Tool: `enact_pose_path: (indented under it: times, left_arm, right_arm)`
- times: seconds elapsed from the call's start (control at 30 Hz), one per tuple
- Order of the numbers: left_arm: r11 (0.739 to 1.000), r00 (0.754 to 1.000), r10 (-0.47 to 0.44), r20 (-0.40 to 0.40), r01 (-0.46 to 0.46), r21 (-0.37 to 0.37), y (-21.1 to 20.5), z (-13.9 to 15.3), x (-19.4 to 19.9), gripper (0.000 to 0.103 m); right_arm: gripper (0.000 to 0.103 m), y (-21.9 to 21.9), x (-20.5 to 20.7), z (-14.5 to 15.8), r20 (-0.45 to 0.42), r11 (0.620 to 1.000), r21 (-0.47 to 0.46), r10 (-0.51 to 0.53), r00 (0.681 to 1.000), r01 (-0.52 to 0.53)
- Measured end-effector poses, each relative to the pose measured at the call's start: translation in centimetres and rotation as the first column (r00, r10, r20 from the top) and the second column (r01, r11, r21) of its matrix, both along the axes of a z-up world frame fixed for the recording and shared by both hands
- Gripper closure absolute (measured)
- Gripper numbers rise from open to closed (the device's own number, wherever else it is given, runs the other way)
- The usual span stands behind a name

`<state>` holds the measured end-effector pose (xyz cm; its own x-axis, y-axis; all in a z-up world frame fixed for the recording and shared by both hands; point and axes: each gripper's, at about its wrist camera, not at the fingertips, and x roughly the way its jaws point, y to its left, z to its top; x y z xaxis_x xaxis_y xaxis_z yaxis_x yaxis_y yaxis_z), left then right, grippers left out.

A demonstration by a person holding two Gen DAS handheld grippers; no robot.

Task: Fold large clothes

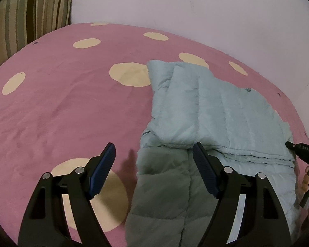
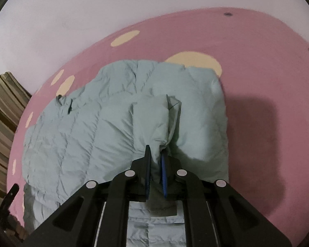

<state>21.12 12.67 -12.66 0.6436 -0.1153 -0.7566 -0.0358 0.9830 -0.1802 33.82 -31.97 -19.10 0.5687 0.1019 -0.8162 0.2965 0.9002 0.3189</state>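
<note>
Starting nearest the lens, the right gripper (image 2: pixel 155 158) has its two fingers pinched together on a raised bunch of the pale blue puffer jacket (image 2: pixel 117 127), the fabric squeezed between the blue pads and standing up in a ridge that runs straight away from the fingertips. The left gripper (image 1: pixel 153 154) hangs with its fingers spread wide and nothing between them, hovering above the jacket's near end, where the shaded quilted panel runs up between the pads. So the right hand is the one on the garment, and the left is free but close, with the jacket (image 1: pixel 212 111) lying ahead and to its right. Here is what matters: from the left wrist view the jacket's long axis runs from the near edge away toward the far side of the pink spotted bedspread (image 1: pixel 61 103), with an upper layer already doubled over, its hem crossing just beyond the left fingertips. The next fold, I would judge, goes along that axis, carrying the pinched part away from the camera. Furthest back stand the striped cushion (image 1: pixel 31 10) at the left corner and the plain pale wall (image 1: pixel 195 6).
</note>
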Motion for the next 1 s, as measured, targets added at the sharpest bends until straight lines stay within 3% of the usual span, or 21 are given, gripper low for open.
enact_pose_path:
  times: [0.03,0.07,0.1,0.17,0.3,0.47,0.57,0.67,0.8,0.9,1.0]
  left_arm:
    - [1.0,1.0,-0.004,-0.004,0.004,0.003,-0.2,0.0,0.3,0.026]
    - [1.0,1.0,-0.008,-0.005,0.008,0.005,-0.4,0.0,0.6,0.026]
    - [1.0,1.0,-0.013,-0.003,0.013,0.009,-0.6,0.2,0.9,0.026]
    - [1.0,1.0,-0.018,0.003,0.018,0.015,-1.0,0.4,1.7,0.026]
    - [0.999,1.0,-0.024,0.019,0.023,0.037,-2.2,0.6,3.9,0.026]
    - [0.997,1.0,-0.013,-0.019,0.014,0.078,-3.3,-0.8,7.8,0.026]
    - [0.995,0.998,0.014,-0.065,-0.007,0.098,-2.9,-2.3,9.9,0.026]
    - [0.998,0.991,0.011,-0.136,-0.003,0.066,-2.4,-4.3,11.3,0.02]
    - [0.993,0.993,-0.012,-0.114,0.026,0.116,-3.0,-4.7,11.4,0.018]
    - [0.995,0.994,0.008,-0.113,0.003,0.097,-2.5,-3.8,10.9,0.02]
    - [0.999,0.998,0.01,-0.059,-0.007,0.05,-2.5,-1.8,9.2,0.02]
  right_arm:
    - [0.087,-0.3,-0.2,0.1,0.001,1.0,-0.002,0.001,1.0,-0.001]
    - [0.078,-0.4,-0.3,0.4,-0.001,1.0,-0.016,-0.002,1.0,0.002]
    - [0.063,-0.4,-0.5,0.8,0.002,0.999,-0.04,-0.012,1.0,0.012]
    - [0.052,-0.5,-1.1,2.2,0.046,0.995,-0.087,-0.036,0.998,0.04]
    - [0.052,0.1,-1.0,4.2,0.129,0.993,-0.104,-0.032,0.991,0.046]
    - [0.052,2.3,2.5,3.2,0.117,0.995,-0.083,0.056,0.992,-0.046]
    - [0.052,3.0,4.8,1.7,0.069,0.993,-0.105,0.069,0.995,-0.062]
    - [0.052,3.1,6.4,-1.3,-0.029,0.989,-0.122,0.085,0.996,-0.088]
    - [0.052,3.3,6.5,-1.8,-0.008,0.981,-0.159,0.109,0.994,-0.109]
    - [0.052,2.9,5.7,-0.5,0.01,0.985,-0.147,0.096,0.995,-0.094]
    - [0.052,3.0,3.8,1.1,0.036,0.985,-0.156,0.084,0.996,-0.077]
